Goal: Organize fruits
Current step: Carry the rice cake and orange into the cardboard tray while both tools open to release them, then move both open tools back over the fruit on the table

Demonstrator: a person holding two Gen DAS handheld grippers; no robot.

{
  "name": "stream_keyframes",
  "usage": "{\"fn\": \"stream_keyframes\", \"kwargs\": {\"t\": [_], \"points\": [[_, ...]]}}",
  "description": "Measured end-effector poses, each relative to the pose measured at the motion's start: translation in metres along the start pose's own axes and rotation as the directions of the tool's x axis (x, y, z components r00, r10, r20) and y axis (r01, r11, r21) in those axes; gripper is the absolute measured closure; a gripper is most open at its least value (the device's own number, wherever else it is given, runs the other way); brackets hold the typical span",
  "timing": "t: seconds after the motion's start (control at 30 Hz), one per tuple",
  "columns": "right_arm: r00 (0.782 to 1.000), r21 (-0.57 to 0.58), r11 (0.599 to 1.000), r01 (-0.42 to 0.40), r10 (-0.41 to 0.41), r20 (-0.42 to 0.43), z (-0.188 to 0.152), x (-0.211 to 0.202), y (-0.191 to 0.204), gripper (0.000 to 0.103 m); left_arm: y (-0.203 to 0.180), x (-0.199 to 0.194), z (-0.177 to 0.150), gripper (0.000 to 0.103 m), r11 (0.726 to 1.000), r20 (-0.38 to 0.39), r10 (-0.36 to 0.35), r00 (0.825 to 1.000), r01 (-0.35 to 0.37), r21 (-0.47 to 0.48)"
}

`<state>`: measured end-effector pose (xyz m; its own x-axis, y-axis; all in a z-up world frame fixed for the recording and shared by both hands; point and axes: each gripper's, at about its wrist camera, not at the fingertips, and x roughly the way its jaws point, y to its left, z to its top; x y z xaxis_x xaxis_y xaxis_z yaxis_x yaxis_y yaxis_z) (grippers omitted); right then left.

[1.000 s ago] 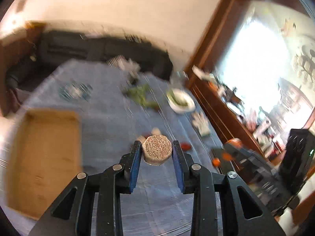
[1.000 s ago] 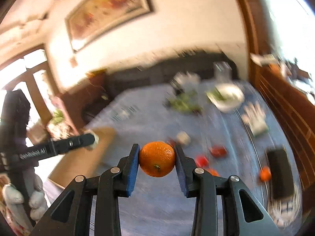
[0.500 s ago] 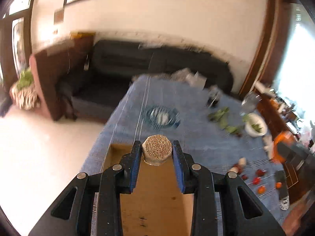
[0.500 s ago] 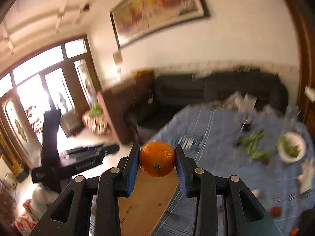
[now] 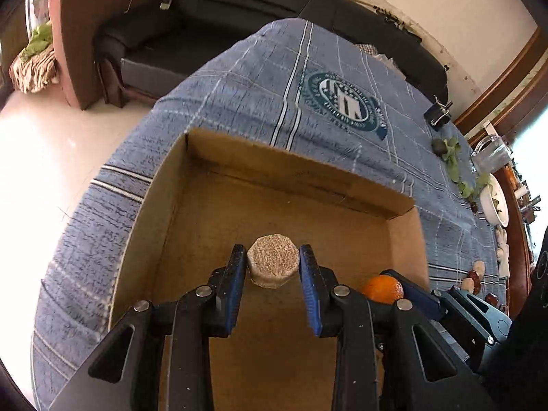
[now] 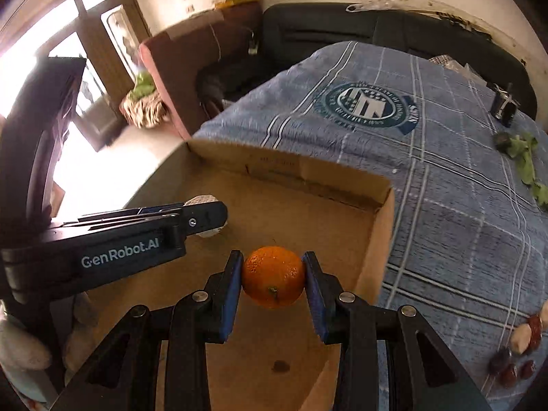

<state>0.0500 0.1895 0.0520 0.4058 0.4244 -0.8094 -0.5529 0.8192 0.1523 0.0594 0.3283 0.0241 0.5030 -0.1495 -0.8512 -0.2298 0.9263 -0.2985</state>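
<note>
Both tongs have swung from the scattered fruit on the desk to above the cardboard box (image 5: 342,185). The left tongs (image 5: 273,267) and right tongs (image 6: 273,275) now point down into it, apparently lower than before.

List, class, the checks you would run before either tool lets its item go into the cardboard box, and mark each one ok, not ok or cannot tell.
1. Left tool grips the tan speckled round item: ok.
2. Right tool grips the orange: ok.
3. Both items are over the cardboard box, inside its walls: ok.
4. Box floor under the items is free of other fruit: ok; only a small dark spot shows.
5. Tools are apart, side by side, not touching: ok.
6. Items are low enough to release without bouncing: cannot tell.
</note>
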Motion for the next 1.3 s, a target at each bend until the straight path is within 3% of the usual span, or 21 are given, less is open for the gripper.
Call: {"fn": "stream_keyframes", "kwargs": {"t": [0.2,0.33,0.4,0.47,0.63,0.8,0.9,1.3], "points": [[1.0,-0.042,0.999,0.025,-0.025,-0.008,0.005,0.005,0.005,0.062,-0.006,0.002,0.003,0.069,0.999,0.016,0.037,0.999,-0.038,0.016],[0.999,-0.059,0.998,0.026,-0.023,0.049,0.002,-0.022,0.013,0.047,-0.008,-0.02,-0.004,0.067,0.998,0.057,0.056,0.997,-0.057,0.019],[0.996,-0.074,0.997,0.034,-0.028,0.085,-0.003,-0.041,0.017,0.046,-0.011,-0.042,-0.01,0.064,0.997,0.105,0.078,0.991,-0.08,0.015],[0.991,-0.08,0.996,0.046,-0.035,0.13,-0.01,-0.066,0.02,0.045,-0.016,-0.066,-0.019,0.056,0.994,0.164,0.106,0.981,-0.109,0.011],[0.972,-0.027,0.998,0.056,-0.048,0.229,-0.044,-0.12,0.011,0.034,-0.042,-0.13,-0.057,0.032,0.984,0.325,0.161,0.932,-0.175,0.016],[0.95,0.048,0.994,0.098,-0.108,0.293,-0.091,-0.166,-0.009,0.033,-0.086,-0.162,-0.104,0.032,0.981,0.396,0.135,0.908,-0.178,0.074],[0.936,0.095,0.988,0.124,-0.148,0.319,-0.118,-0.188,-0.025,0.033,-0.109,-0.167,-0.124,0.032,0.977,0.409,0.131,0.903,-0.188,0.104],[0.909,0.287,0.944,0.164,-0.258,0.328,-0.197,-0.243,-0.101,0.031,-0.181,-0.157,-0.162,0.032,0.945,0.402,0.126,0.907,-0.232,0.228]]}}
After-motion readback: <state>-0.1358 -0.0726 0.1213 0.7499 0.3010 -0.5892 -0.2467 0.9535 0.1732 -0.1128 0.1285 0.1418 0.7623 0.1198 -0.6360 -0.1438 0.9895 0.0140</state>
